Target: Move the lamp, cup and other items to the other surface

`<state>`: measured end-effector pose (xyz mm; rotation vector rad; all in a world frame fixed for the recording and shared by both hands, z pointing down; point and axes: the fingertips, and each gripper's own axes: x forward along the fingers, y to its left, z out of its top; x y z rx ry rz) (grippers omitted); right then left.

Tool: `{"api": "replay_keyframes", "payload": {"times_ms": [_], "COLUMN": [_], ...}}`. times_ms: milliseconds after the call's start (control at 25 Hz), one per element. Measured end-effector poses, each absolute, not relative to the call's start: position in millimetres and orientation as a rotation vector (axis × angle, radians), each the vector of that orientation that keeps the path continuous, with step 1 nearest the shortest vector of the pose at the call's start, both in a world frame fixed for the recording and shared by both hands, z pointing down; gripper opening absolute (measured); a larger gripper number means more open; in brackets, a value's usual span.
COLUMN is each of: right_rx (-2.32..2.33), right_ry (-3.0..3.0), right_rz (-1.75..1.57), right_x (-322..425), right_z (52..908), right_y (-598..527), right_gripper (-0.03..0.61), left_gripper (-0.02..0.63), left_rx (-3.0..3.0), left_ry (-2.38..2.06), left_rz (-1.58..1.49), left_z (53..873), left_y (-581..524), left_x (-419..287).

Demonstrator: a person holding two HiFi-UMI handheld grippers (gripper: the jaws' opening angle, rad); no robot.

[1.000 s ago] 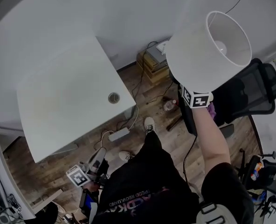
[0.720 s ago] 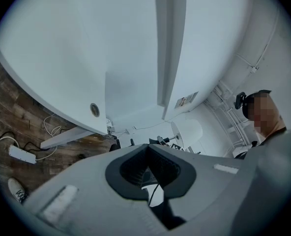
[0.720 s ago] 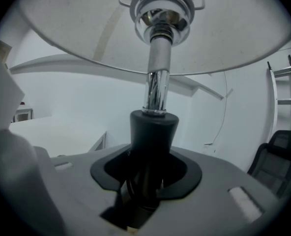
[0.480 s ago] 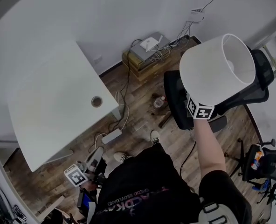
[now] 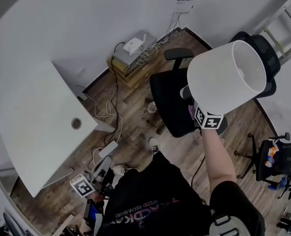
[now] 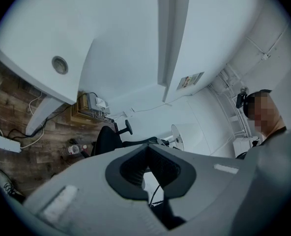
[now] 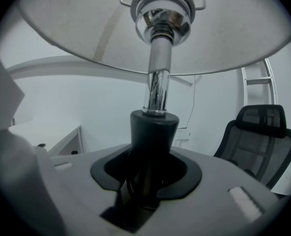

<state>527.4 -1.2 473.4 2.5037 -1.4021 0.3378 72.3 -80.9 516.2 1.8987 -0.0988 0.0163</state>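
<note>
Beneath the lamp (image 5: 219, 80), black office chair (image 5: 171, 102)

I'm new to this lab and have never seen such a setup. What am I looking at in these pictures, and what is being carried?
There is no robot: a person holds a two-jaw gripper in each hand. The head view looks down from a camera on the person's head; the other two cameras ride on the grippers. The right gripper is clamped on the dark stem of a lamp, white shade up. The left gripper hangs low, jaws together, empty. Below are a white desk and a black office chair.
</note>
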Motion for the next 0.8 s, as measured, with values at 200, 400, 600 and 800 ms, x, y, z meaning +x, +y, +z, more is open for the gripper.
{"api": "replay_keyframes", "payload": {"times_ms": [200,400,600,800], "right_rx": [2.549,2.575,2.624,2.661], "right_ry": [-1.362,-1.311,-1.229,-1.105], "right_rz": [0.450,0.612,0.704,0.753], "right_x": [574,611,651,694], "right_z": [501,543,576,613], "right_y": [29,57,70,81], "right_gripper": [0.149,0.149,0.149,0.149], "left_gripper": [-0.002,-0.002,-0.002,-0.002], "left_rx": [1.891,1.893,1.861,1.826], "left_ry": [-0.059,-0.060,-0.059,-0.044], "left_rz": [0.098,0.135,0.200,0.321], "left_z": [522,525,540,553], "left_y": [-67,-62,-61,-48], "left_x": [124,163,193,217]}}
